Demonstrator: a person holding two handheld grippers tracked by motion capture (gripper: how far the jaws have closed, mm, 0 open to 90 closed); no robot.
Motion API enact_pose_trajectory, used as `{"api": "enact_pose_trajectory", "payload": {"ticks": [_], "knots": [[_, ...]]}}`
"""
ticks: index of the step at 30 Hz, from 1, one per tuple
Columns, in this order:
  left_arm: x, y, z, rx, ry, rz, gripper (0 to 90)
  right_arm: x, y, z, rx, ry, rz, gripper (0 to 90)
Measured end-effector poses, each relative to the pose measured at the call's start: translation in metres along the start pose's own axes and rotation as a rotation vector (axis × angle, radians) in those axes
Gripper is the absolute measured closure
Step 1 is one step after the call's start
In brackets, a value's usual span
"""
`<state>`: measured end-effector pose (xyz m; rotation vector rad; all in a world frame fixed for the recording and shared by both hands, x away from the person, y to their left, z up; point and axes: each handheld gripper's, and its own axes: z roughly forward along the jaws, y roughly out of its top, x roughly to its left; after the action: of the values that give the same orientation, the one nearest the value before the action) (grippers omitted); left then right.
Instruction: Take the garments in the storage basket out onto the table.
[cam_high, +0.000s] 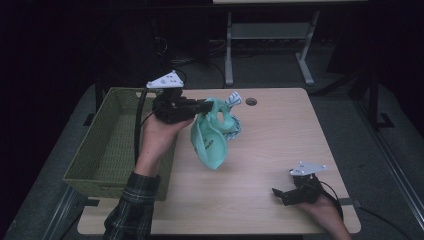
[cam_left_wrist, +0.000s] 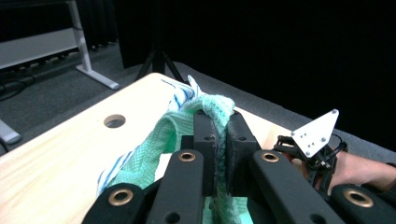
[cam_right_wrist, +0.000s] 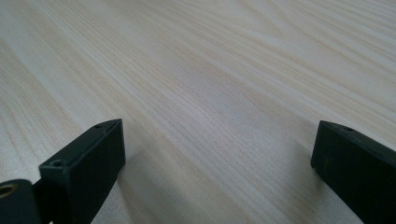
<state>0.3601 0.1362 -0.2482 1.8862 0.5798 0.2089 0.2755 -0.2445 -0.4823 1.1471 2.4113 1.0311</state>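
Nearest, at the table's (cam_high: 260, 200) near right corner, the right gripper (cam_high: 280, 194) rests low over the bare wood with its jaws spread wide and nothing between them; its own view looks along the grain through that empty gap. Farther in and to the left, the left gripper (cam_high: 209, 106) is held up above the table's left half, jaws clamped narrow on a fold of the mint-green cloth (cam_high: 214, 135), which hangs down from the pinch in a loose pouch, clear of the wood or barely so. In the left gripper view the towel's knit is squeezed between the two pads (cam_left_wrist: 205, 140), with a blue-striped white edge poking out beyond. Left of the hand, just beside the table's edge, sits the woven green basket (cam_high: 107, 145), the likely place for the cloth. The risk I judge: only a thin fold is gripped, so a quick swing could pull it free, or the dangling end could snag on the basket rim and drape outside.
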Motion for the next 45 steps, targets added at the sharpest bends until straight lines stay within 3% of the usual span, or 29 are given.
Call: {"api": "enact_pose_trajectory", "payload": {"ticks": [16, 25, 32, 45], "knots": [[-0.020, -0.022, 0.063, 0.047, -0.077, 0.011, 85.1, 0.000, 0.000, 0.001, 0.000, -0.006, -0.014, 2.7], [-0.026, -0.042, 0.094, 0.084, -0.106, -0.006, 85.1, 0.001, 0.000, 0.001, 0.000, -0.004, -0.006, 2.7], [-0.029, -0.056, 0.112, 0.084, -0.126, -0.023, 85.0, 0.000, 0.000, 0.000, 0.001, -0.005, -0.009, 2.7], [-0.022, -0.099, 0.138, 0.154, -0.141, -0.063, 84.1, 0.000, 0.000, 0.001, 0.001, -0.005, -0.010, 2.7]]}}
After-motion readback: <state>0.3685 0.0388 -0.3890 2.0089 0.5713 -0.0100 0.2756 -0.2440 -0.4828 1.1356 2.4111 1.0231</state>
